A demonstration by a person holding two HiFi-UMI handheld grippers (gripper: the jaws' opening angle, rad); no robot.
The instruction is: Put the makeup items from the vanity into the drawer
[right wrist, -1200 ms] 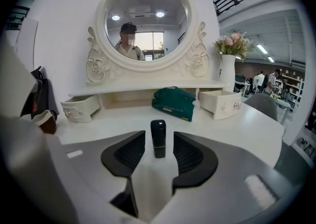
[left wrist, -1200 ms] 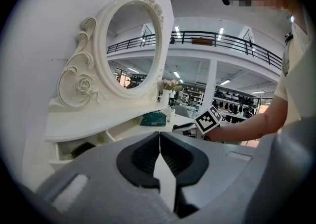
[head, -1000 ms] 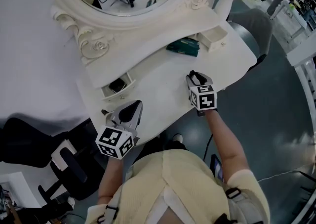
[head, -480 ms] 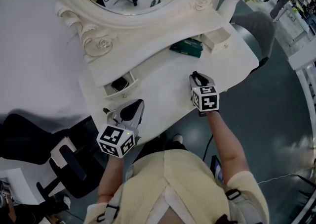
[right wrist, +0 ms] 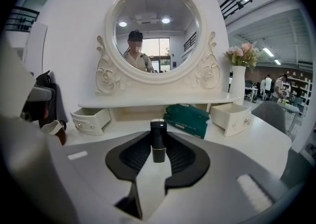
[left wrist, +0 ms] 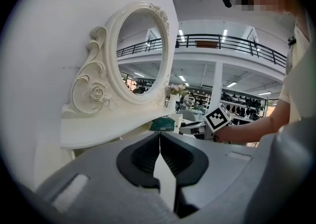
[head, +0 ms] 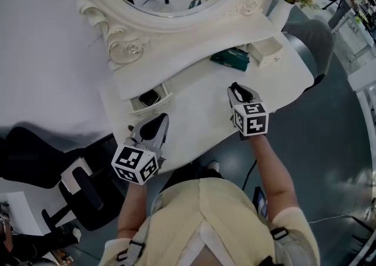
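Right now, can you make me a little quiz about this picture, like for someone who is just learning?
1. True or false: the left gripper is shut with nothing in it.
2. What is between the right gripper's jaws? A) a black lipstick tube B) a hairbrush C) a spoon
3. Fill in: ___ small drawers stand pulled open on the vanity.

Key:
1. True.
2. A. The jaws have just closed on it.
3. Two.
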